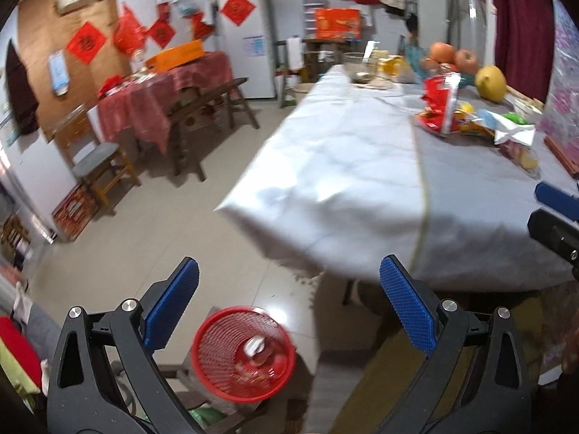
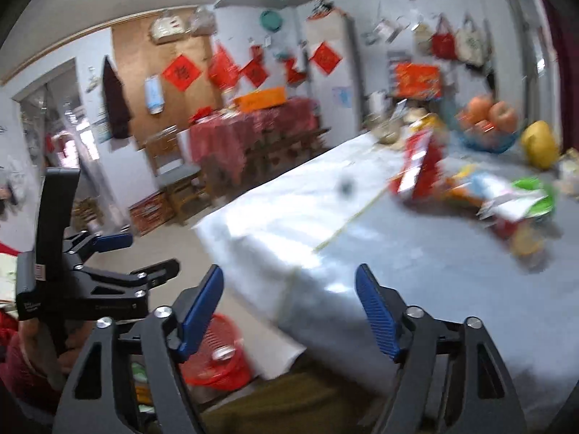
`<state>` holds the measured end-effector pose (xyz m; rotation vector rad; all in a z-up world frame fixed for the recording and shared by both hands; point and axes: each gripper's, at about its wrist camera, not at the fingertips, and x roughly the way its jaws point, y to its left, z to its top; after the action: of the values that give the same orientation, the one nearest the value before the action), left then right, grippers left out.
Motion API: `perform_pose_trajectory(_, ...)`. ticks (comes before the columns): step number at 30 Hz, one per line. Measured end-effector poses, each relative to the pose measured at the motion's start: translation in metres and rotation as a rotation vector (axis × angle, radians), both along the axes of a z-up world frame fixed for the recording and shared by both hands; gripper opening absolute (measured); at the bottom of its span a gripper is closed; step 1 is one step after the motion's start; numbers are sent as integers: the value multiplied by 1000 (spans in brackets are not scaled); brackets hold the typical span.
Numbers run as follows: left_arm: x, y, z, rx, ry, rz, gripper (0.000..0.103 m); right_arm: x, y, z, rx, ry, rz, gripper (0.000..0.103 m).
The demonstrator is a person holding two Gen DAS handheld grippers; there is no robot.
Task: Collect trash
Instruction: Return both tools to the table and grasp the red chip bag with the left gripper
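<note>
1. Nearest, low on the floor: red mesh wastebasket [image 1: 244, 352] just below the left gripper [image 1: 289, 311], fingers spread wide, nothing held. Something pale and shiny already lying in the basket, too blurred to name.
2. Right gripper [image 2: 289, 311] hovering over the near edge of the white-clothed table [image 2: 416, 253], fingers likewise apart and empty.
3. Farther on, toward the table's right side: pile of wrappers [image 1: 474, 119], made up of a red snack bag [image 1: 441, 97] standing up and tilted, with white paper and green and yellow packets lying flat beside it. Long axis of the red bag roughly upright; axes of the flat pieces too smeared to judge.
4. Pile ahead and to the right of both pairs of fingers; right gripper judged nearer, so likely the one to reach.
5. Beyond the pile: fruit bowl [image 2: 486, 133] and yellow pomelo [image 2: 539, 144], not trash.
</note>
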<state>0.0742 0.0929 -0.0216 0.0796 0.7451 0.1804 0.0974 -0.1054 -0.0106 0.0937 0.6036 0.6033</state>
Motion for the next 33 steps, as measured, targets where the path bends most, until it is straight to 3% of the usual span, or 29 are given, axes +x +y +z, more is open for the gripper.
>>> perform_pose_trajectory(9,81,-63,-7,-34,29,-124,96,60,-79,-20,39,46,-200,77)
perform_pose_trajectory(18,165,-113,-8,-35,7,-218,96,112,-160,-68,120,180,-384,77)
perform_pose_trajectory(28,263,-163,-18,-68,29,-295,96,113,-172,-79,76,179,-439,77)
perform_pose_trajectory(33,291,-164,-35,-54,90,-261,96,116,-178,-86,81,202,-455,77)
